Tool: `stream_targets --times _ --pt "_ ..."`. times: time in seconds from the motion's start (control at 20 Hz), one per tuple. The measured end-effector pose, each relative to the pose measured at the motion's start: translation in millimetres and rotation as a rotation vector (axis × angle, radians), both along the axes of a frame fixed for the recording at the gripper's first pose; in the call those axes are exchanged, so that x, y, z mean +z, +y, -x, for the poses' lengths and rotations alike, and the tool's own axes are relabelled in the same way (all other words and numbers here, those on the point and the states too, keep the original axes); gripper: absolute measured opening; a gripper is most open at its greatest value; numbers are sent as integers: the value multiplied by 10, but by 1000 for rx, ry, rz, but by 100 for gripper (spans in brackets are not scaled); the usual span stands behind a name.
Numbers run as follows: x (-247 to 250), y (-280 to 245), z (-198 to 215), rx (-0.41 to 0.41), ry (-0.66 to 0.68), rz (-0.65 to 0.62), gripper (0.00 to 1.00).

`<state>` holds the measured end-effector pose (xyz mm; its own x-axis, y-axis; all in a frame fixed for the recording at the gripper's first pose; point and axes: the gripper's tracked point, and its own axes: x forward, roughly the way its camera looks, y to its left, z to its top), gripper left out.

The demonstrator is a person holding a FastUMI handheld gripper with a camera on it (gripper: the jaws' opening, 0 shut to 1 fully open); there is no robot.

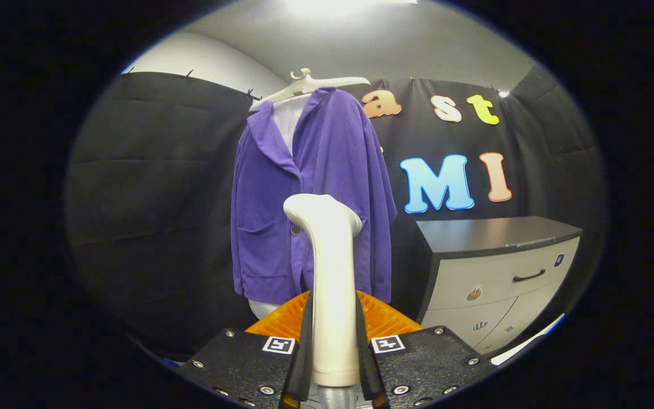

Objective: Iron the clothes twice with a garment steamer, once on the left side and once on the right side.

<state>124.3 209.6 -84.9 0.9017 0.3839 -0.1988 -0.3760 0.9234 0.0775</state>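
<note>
A purple jacket (pixel 327 193) hangs on a white hanger (pixel 304 86) over a white garment, straight ahead of my fingers against the black booth wall. My gripper (pixel 332 341) is shut on the handle of a white garment steamer (pixel 330 272), which stands upright between both fingers. The steamer's bent head (pixel 321 213) sits in front of the jacket's lower middle, near a button. Whether the head touches the cloth I cannot tell.
A low cabinet (pixel 497 267) with a dark top and pale drawers stands to the right of the jacket. An orange ribbed surface (pixel 384 318) lies just beyond the fingers, below the jacket's hem.
</note>
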Motion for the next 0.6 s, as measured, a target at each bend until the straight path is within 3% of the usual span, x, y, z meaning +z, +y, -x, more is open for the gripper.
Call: stream_targets --times 0.35,0.6 --pt "918 189 -321 26 -125 -78 34" --pt "1548 640 -528 102 -219 -119 34"
